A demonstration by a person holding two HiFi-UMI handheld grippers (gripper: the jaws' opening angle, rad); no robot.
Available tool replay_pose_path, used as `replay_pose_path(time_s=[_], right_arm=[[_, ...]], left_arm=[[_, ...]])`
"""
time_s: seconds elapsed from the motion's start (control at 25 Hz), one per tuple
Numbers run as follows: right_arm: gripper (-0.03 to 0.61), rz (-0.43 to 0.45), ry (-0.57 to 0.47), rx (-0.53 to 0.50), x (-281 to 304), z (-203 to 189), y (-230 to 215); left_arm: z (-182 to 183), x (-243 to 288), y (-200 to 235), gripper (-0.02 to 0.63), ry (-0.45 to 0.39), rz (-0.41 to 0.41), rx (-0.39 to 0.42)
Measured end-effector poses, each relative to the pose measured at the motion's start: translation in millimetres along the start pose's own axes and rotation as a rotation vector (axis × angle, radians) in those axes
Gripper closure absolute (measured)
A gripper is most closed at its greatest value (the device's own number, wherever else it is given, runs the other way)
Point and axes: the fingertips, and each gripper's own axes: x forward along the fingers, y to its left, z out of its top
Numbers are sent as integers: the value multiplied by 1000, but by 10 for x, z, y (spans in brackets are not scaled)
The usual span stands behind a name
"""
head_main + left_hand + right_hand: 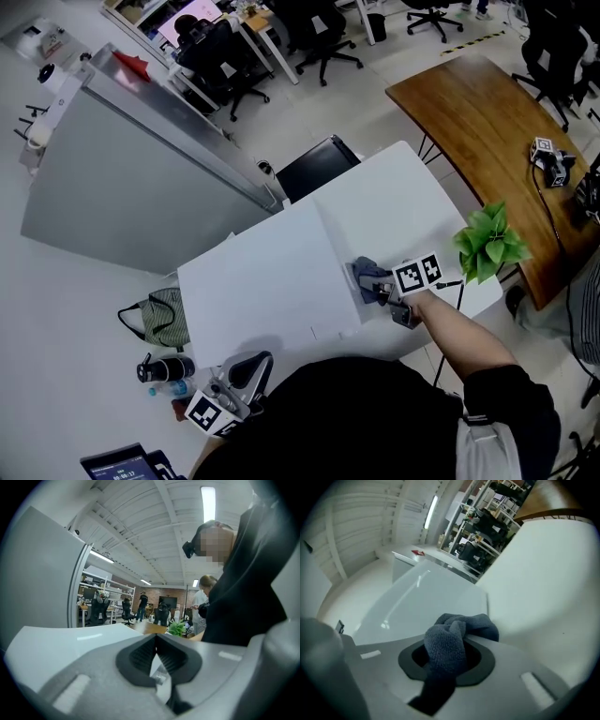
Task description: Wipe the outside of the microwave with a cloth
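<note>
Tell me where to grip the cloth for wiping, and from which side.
Grip the cloth by its bunched middle, coming in from the person's side, as the right gripper does now. Its jaws are shut on that wad, and a loose fold spills past the tips by the right edge of the microwave. That fold looks free to wipe.

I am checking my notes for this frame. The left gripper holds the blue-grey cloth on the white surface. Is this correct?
Not quite: it is the right gripper that holds the blue-grey cloth on the white surface, as the right gripper view shows. The left gripper is shut on nothing.
</note>
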Motion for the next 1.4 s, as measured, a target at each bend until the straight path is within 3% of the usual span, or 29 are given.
replay_pose_path(time_s=[0.24,0.36,0.44,0.64,0.76,1.04,1.4], right_arm=[[505,-238,151,20,225,-367,-812],[506,-281,206,-16,241,-412,-848],[503,-226,168,-44,132,-273,-566],[502,103,-72,-97,-417,304,855],[502,195,-57,-142,-463,280,1273],[502,92,44,-33,-188,-126,485],[509,-248,269,-12,180,-707,-788]], left_arm=[[-5,16,-4,611,-1,0,-9],[7,38,-21,611,-5,-6,-11],[5,52,-31,611,-9,-10,-11],[-7,72,-21,611,-9,-15,-16],[-9,94,-33,611,-7,-24,-17],[-15,100,-84,611,-3,-28,-16],[-15,161,-150,611,-7,-48,-15]])
